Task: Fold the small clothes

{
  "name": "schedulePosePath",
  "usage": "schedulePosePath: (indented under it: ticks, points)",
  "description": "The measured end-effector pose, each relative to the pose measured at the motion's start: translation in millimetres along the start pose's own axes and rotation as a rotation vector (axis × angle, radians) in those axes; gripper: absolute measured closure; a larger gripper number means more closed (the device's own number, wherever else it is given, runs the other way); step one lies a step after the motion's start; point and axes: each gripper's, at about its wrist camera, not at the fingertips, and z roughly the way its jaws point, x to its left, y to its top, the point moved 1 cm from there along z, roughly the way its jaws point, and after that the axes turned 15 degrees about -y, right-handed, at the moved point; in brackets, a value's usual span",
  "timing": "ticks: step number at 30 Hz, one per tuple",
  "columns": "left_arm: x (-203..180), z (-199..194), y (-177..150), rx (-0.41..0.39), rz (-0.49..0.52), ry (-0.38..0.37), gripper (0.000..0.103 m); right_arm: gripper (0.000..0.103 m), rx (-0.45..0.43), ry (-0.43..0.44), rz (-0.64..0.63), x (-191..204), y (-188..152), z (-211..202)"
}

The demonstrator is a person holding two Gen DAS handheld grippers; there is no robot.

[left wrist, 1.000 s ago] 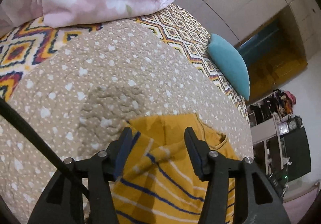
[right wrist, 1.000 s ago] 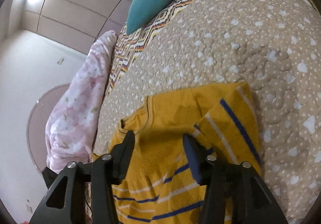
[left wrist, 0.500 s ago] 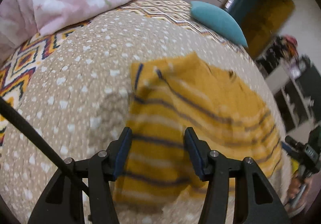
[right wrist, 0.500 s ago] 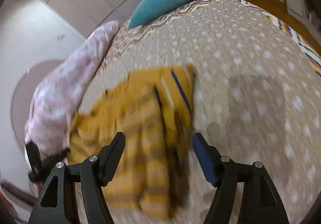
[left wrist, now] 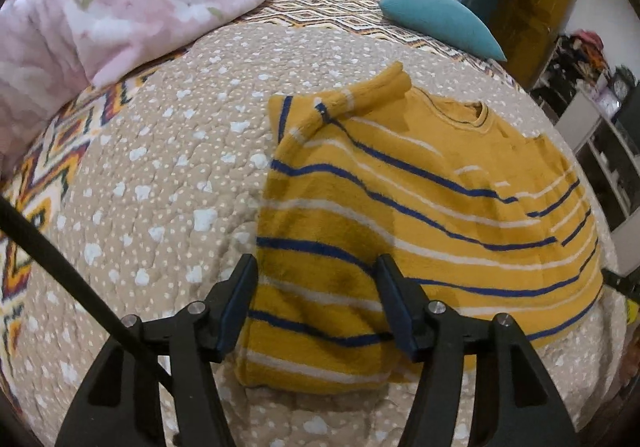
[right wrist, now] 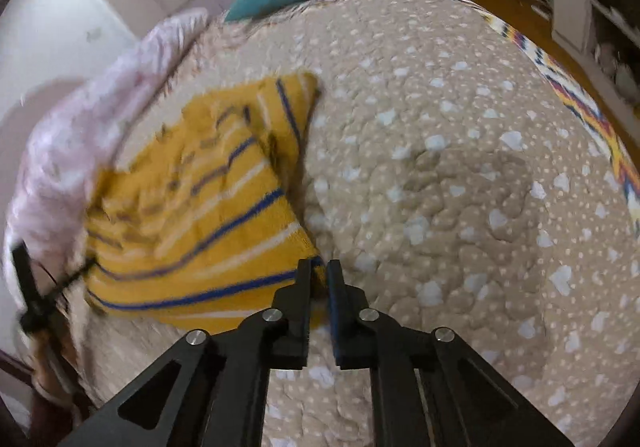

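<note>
Sweater (left wrist: 420, 215) flat on dotted beige quilt (left wrist: 168, 175); teal cushion (left wrist: 436, 21) apparently behind.

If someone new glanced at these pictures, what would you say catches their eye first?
Most likely the mustard sweater with blue and white stripes, spread in the middle of the dotted beige quilt, one sleeve folded across its chest. Next, the right tongs pinched shut on the sweater's corner, while the left tongs are opening over its hem. At the far side lie a pink flowered blanket and a teal pillow.
</note>
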Motion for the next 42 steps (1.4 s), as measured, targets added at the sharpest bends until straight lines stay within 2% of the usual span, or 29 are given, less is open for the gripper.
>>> schedulePosePath:
  ticks: [4, 7, 10, 13, 20, 23, 26, 29, 33, 35, 37, 39, 42]
  points:
    - [4.0, -7.0, -7.6, -0.037, -0.019, -0.027, 0.042, 0.093, -0.106, -0.052, -0.019, 8.9, 2.8, -31.2]
    - [9.0, -5.5, -13.1, -0.07, -0.051, -0.045, 0.038, 0.093, -0.166, -0.017, -0.061, 33.8, 13.2, -51.4]
    - [17.8, -3.1, -21.1, -0.119, -0.109, -0.066, 0.031, 0.093, -0.165, 0.039, -0.134, 79.6, 21.4, -53.1]
    - [24.9, -1.2, -26.3, -0.149, -0.132, -0.101, 0.029, 0.093, -0.13, 0.098, -0.21, 137.2, 25.5, -41.0]
    - [36.5, -2.4, -32.3, -0.2, -0.16, -0.185, 0.026, 0.093, -0.078, 0.166, -0.39, 288.4, 44.2, 6.0]
    - [39.9, -3.3, -33.3, -0.215, -0.168, -0.21, 0.026, 0.093, -0.056, 0.134, -0.448, 343.4, 56.4, 32.9]
    - [44.0, -4.8, -34.2, -0.229, -0.186, -0.246, 0.025, 0.093, -0.022, 0.066, -0.48, 383.7, 69.8, 66.6]
    - [48.5, -6.9, -36.4, -0.241, -0.205, -0.281, 0.025, 0.093, 0.054, -0.035, -0.508, 402.7, 75.5, 104.7]
    - [49.7, -8.9, -37.6, -0.245, -0.215, -0.302, 0.024, 0.092, 0.07, -0.043, -0.509, 409.2, 91.8, 103.0]
    - [49.3, -9.3, -37.5, -0.244, -0.215, -0.303, 0.024, 0.083, 0.006, -0.042, -0.459, 406.1, 109.0, 85.7]
    - [49.7, -9.4, -37.4, -0.245, -0.217, -0.306, 0.024, 0.059, -0.012, -0.035, -0.403, 403.0, 125.3, 76.3]
    - [50.1, -9.9, -37.9, -0.248, -0.221, -0.314, 0.024, 0.058, 0.027, -0.007, -0.375, 405.4, 133.8, 79.8]
    - [50.2, -11.8, -39.8, -0.252, -0.227, -0.324, 0.023, 0.058, 0.119, -0.01, -0.399, 421.7, 133.2, 100.1]
